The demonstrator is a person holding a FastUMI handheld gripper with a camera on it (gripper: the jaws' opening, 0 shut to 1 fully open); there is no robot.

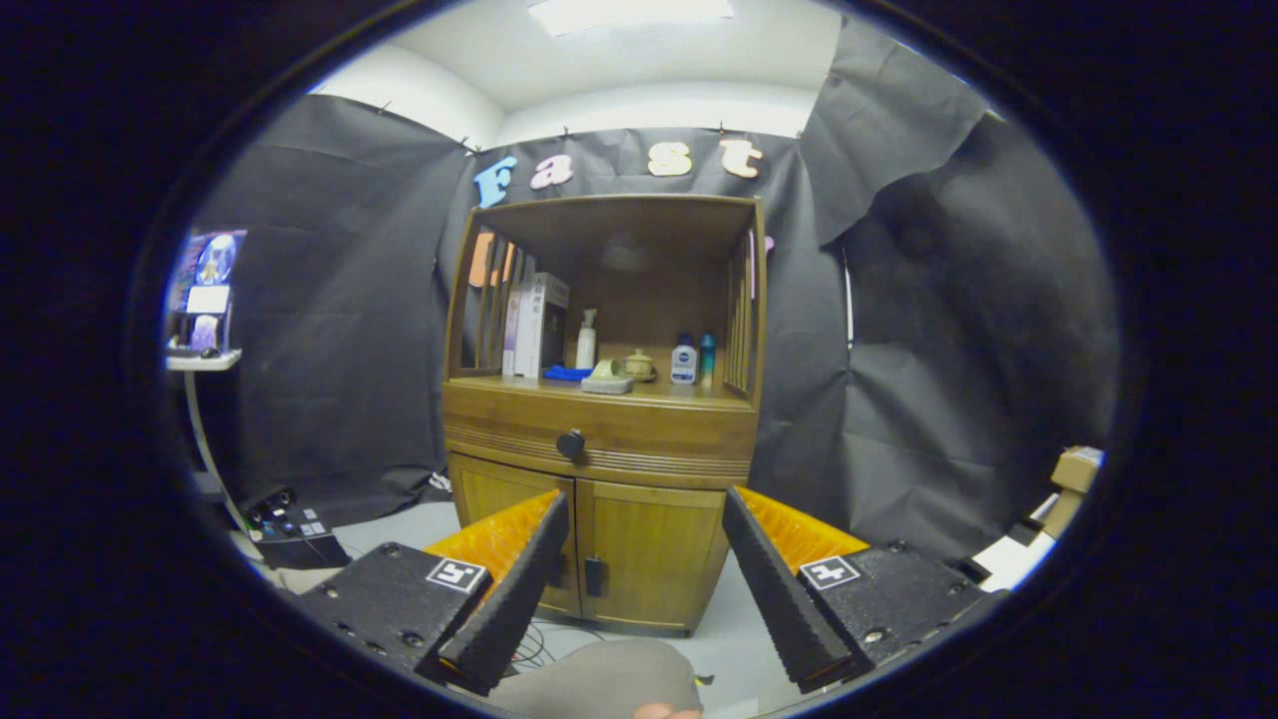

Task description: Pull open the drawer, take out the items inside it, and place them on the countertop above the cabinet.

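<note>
Through the gripper view we hold the black two-finger gripper (644, 579) spread apart and empty, well short of the shut wooden drawer (599, 435) under the cabinet's countertop (689, 396), whose small round dark knob (570, 444), likely stiff, offers our hold, with open floor between.

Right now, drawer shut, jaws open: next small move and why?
Probably ease the gripper forward and up toward the drawer knob. The drawer is closed, the knob lies well beyond the open jaws, above their line, and nothing sits between them yet.
</note>
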